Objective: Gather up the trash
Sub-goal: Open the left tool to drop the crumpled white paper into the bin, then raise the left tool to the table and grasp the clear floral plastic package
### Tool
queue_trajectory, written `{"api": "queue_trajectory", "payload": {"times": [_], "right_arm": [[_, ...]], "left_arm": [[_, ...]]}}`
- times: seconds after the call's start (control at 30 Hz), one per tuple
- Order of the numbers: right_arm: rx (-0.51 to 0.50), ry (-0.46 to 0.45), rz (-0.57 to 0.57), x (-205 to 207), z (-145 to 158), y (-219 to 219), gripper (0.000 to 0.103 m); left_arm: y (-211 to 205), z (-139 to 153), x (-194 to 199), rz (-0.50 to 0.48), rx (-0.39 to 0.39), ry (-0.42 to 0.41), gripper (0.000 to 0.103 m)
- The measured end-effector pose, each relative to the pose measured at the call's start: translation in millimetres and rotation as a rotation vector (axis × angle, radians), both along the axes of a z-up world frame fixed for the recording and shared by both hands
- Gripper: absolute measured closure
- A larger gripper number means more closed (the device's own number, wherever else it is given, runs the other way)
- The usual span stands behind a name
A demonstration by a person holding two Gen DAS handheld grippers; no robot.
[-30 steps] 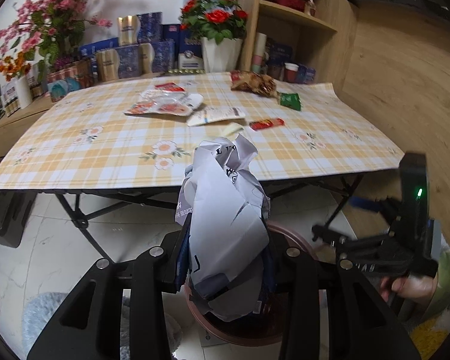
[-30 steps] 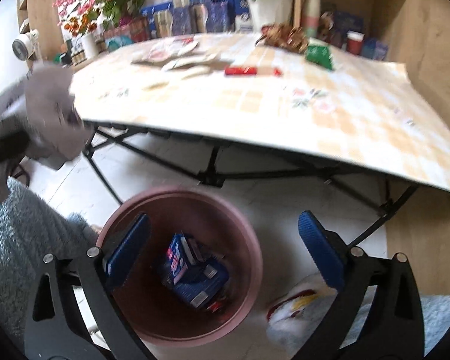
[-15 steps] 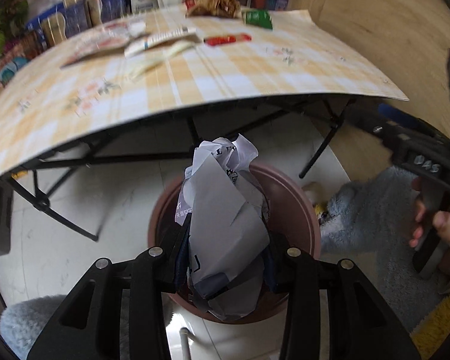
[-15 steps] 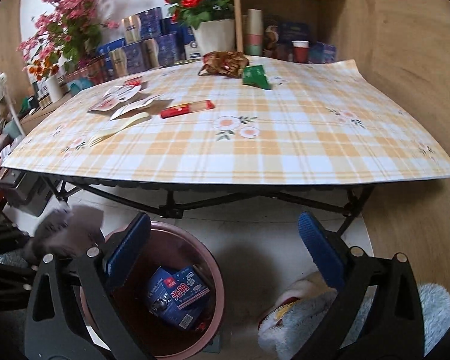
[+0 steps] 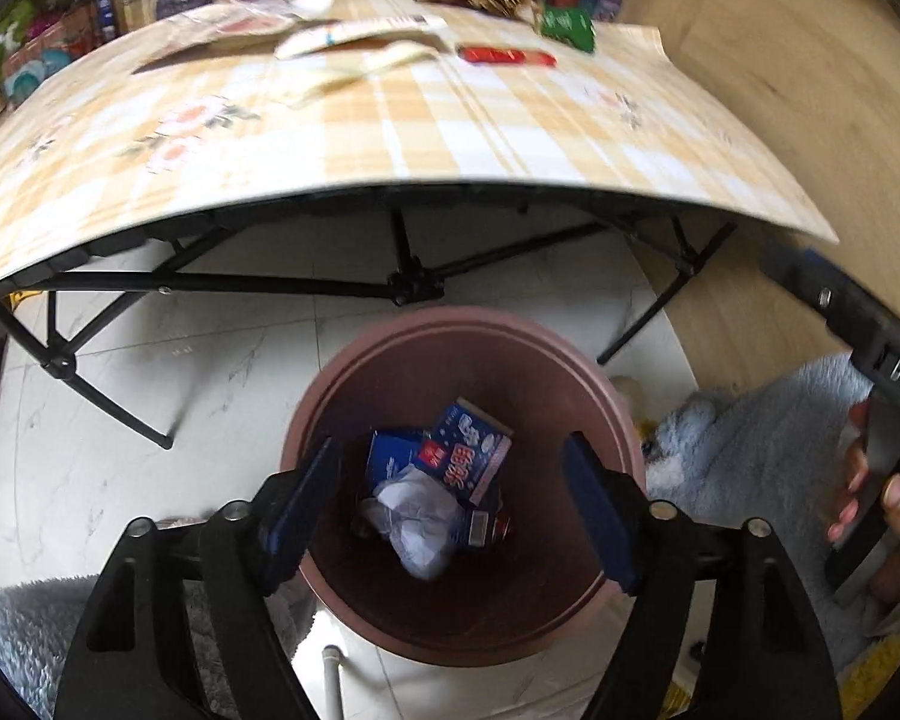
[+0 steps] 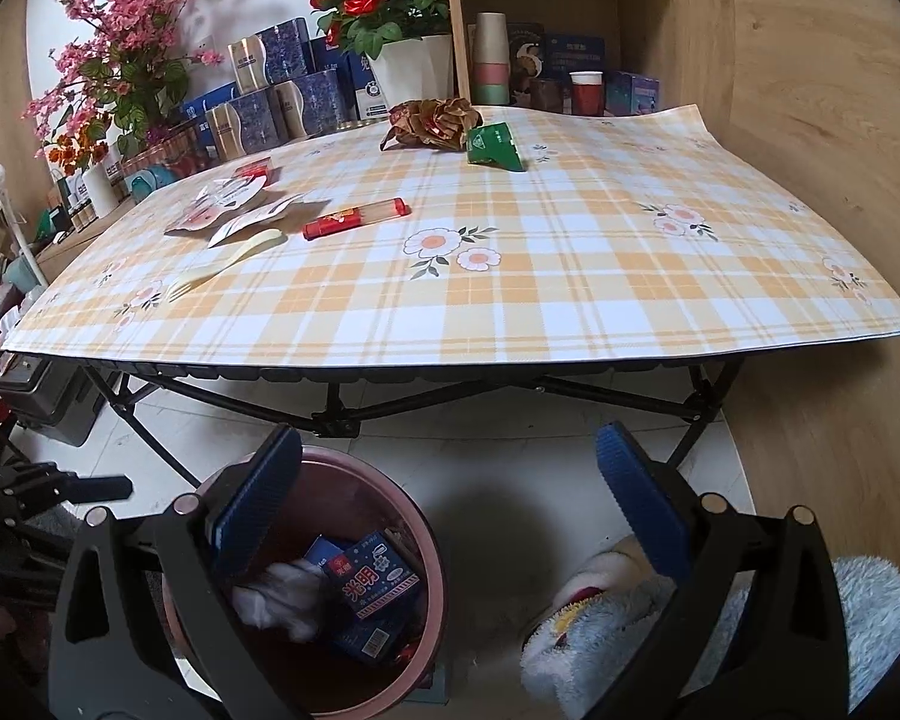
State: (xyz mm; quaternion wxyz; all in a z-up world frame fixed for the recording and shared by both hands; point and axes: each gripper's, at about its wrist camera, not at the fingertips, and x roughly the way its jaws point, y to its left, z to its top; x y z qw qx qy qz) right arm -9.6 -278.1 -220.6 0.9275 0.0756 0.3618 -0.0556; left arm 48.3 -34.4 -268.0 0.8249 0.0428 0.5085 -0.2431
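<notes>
A brown round bin (image 5: 468, 348) stands on the floor under the table's front edge. Inside it lie a crumpled white paper (image 5: 414, 519) and blue cartons (image 5: 468, 456). My left gripper (image 5: 450, 498) hangs over the bin; its jaws are opening and nothing is between them. My right gripper (image 6: 444, 516) is open and empty, pointing at the table above the bin (image 6: 432, 540), where the paper (image 6: 282, 594) shows too. On the checked table (image 6: 510, 276) lie a red tube (image 6: 354, 219), a green packet (image 6: 495, 145), a brown wrapper (image 6: 435, 119), flat wrappers (image 6: 228, 207) and a pale fork (image 6: 228, 261).
Black folding legs (image 5: 408, 282) cross under the table. A fluffy slipper (image 6: 600, 612) lies on the floor right of the bin. Flower pots, blue boxes and a wooden shelf (image 6: 540, 18) stand behind the table. A wooden wall runs on the right. A hand (image 5: 870, 492) holds the right gripper's handle.
The left gripper sank over the bin, opened and let the crumpled white paper fall in. The right gripper swung up from the bin toward the table.
</notes>
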Motion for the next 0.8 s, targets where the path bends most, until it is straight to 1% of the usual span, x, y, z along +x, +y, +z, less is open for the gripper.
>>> {"api": "queue_trajectory", "payload": {"times": [0.1, 0.2, 0.3, 0.43, 0.5, 0.53, 0.6, 0.8], "right_arm": [[0.012, 0.000, 0.025, 0.6, -0.8, 2.4, 0.006], [-0.024, 0.011, 0.022, 1.5, -1.4, 7.4, 0.006], [-0.026, 0.010, 0.027, 1.2, -1.7, 9.0, 0.006], [-0.028, 0.017, 0.012, 2.8, -1.4, 8.6, 0.006], [-0.034, 0.026, -0.008, 3.9, -1.8, 8.8, 0.006], [-0.053, 0.041, -0.034, 5.4, -2.6, 9.6, 0.006], [-0.065, 0.046, -0.045, 6.6, -3.6, 10.4, 0.006], [-0.047, 0.052, -0.018, 8.3, -4.8, 13.8, 0.006]], "left_arm": [[11.9, 8.7, 2.5, 0.067, -0.033, -0.034, 0.024], [28.7, 19.1, 5.4, 0.154, -0.080, -0.074, 0.021], [46.3, 28.7, 8.7, 0.241, -0.129, -0.108, 0.021], [62.7, 38.9, 7.9, 0.321, -0.184, -0.152, 0.018], [67.7, 42.1, 6.7, 0.341, -0.201, -0.167, 0.018], [69.0, 43.4, 6.2, 0.347, -0.208, -0.173, 0.018], [71.6, 45.1, 5.7, 0.357, -0.217, -0.180, 0.018], [74.6, 46.2, 6.2, 0.360, -0.235, -0.181, 0.018]]}}
